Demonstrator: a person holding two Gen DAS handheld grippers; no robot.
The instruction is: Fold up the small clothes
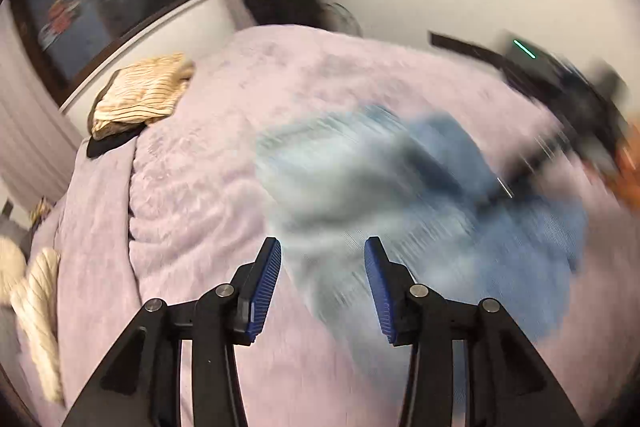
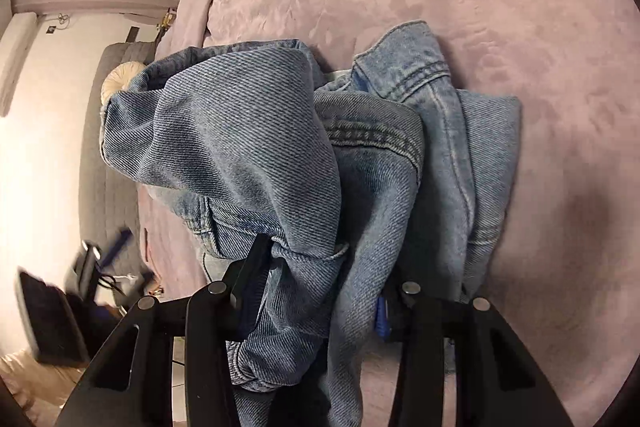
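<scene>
We have the denim jacket bunched on the lilac bedspread, filling the centre of the right wrist view. Our right gripper at the bottom of that frame is closed on a thick gather of the denim: the cloth is packed between the jaws, hiding most of both pads, and drapes out below them. We judge this grip is meant to lift or drag one part of the jacket so it can be spread flat before any fold.

In the left wrist view, our left gripper sits at the bottom centre with its blue pads parted and nothing between them; the jacket shows only as a blurred blue patch beyond the tips, right of centre. That hand looks free to take another edge.

A folded striped garment rests at the upper left of that frame, near the bed's far edge, apparently set aside as finished work
</scene>
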